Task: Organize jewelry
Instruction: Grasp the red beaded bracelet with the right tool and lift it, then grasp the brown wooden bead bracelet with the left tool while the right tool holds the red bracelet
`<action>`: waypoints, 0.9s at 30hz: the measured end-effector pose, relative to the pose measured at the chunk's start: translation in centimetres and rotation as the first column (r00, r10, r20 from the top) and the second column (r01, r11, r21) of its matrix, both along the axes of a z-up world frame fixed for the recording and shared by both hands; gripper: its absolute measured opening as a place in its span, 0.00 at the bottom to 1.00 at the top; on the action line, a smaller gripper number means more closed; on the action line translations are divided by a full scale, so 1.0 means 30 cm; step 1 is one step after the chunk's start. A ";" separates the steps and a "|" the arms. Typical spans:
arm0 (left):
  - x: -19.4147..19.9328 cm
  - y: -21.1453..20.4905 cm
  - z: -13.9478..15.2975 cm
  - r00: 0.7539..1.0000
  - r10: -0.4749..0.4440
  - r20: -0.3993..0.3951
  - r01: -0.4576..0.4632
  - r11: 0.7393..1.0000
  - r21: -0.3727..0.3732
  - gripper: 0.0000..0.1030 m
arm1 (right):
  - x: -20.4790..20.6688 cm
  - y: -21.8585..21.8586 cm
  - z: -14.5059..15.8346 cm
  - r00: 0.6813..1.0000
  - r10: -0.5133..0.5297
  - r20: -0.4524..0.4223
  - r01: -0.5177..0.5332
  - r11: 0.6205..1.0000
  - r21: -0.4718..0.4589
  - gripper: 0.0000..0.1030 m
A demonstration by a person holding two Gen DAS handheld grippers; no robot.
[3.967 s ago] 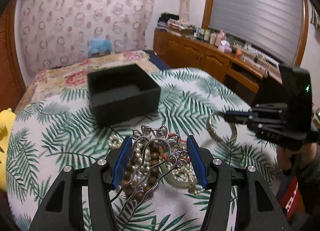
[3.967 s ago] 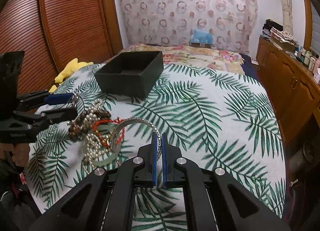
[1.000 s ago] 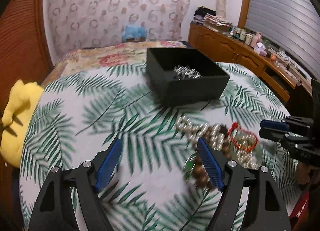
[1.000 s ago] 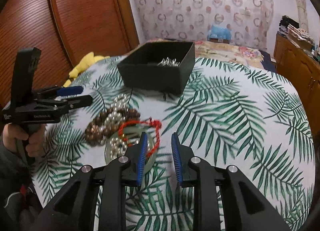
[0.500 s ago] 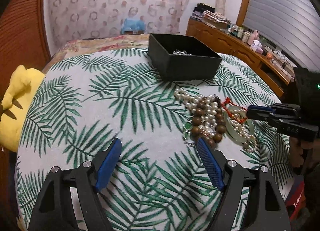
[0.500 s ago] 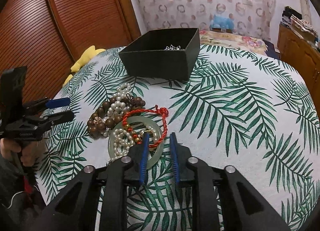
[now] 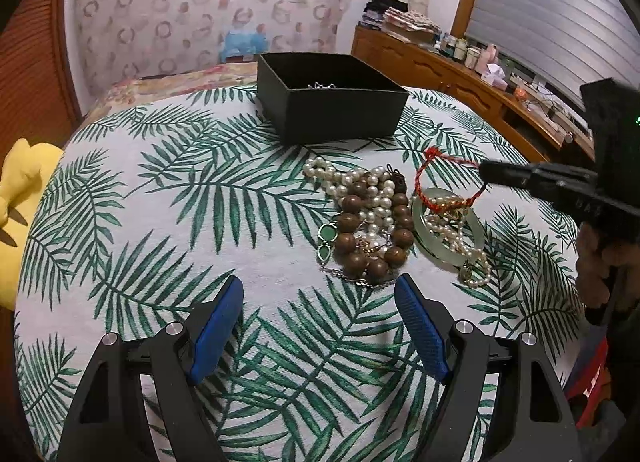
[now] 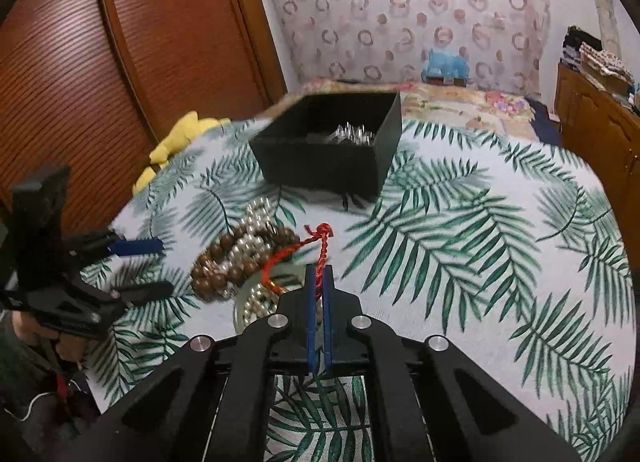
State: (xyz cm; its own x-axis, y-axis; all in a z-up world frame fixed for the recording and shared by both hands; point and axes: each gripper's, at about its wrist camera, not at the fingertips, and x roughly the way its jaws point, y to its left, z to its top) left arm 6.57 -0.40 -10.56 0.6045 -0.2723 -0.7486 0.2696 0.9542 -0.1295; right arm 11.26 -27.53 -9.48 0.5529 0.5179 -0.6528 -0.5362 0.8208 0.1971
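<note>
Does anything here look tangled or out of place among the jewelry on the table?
Yes. The right gripper is shut on the red cord bracelet, but the pearl strand crosses the cord and jade ring, so lifting may drag them along.

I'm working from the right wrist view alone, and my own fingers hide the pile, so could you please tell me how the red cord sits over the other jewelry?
Observer: In the left wrist view, the red cord rises as an open loop from the right gripper. Its lower run crosses the far rim of the pale green bangle. I cannot tell whether it is tangled there.
Operator: Thank you. Is anything tucked behind the wooden beads on the far side from me?
Observer: Yes, two green-stone pieces on a silver chain lie against the wooden beads, on the side nearest the left gripper.
</note>
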 end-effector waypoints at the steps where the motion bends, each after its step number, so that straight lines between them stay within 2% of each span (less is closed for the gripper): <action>1: 0.000 -0.003 -0.001 1.000 0.001 0.001 -0.001 1.000 -0.001 0.73 | -0.005 -0.005 0.010 1.000 -0.004 0.009 0.004 1.000 0.004 0.04; 6: -0.005 -0.034 0.010 1.000 -0.015 0.016 0.015 1.000 -0.007 0.71 | -0.044 -0.026 0.052 0.999 -0.013 0.046 0.013 1.000 0.014 0.04; 9: -0.005 -0.064 0.016 0.999 -0.039 0.023 0.039 0.999 0.004 0.63 | -0.063 -0.037 0.060 0.998 -0.017 0.059 0.016 1.000 0.018 0.04; 14: 0.001 -0.145 0.008 0.994 -0.106 0.033 0.104 0.992 0.074 0.60 | -0.070 -0.048 0.050 0.999 -0.022 0.050 0.021 1.000 0.022 0.04; 19: 0.014 -0.188 -0.012 0.993 -0.112 0.041 0.105 0.984 0.144 0.48 | -0.071 -0.055 0.041 0.999 -0.027 0.043 0.025 0.999 0.028 0.04; 23: 0.016 -0.202 0.001 0.990 -0.129 0.062 0.119 0.981 0.150 0.41 | -0.071 -0.056 0.038 0.999 -0.027 0.043 0.026 0.999 0.027 0.04; 27: 0.028 -0.228 -0.003 0.984 -0.165 0.061 0.153 0.974 0.170 0.27 | -0.072 -0.057 0.033 0.999 -0.027 0.040 0.026 0.999 0.024 0.04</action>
State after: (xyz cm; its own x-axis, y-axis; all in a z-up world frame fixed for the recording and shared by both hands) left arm 7.40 -7.24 -10.66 0.6191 -0.2469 -0.7455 0.4224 0.9049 0.0511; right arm 9.12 -29.23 -8.51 0.5921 0.5175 -0.6178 -0.5224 0.8302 0.1947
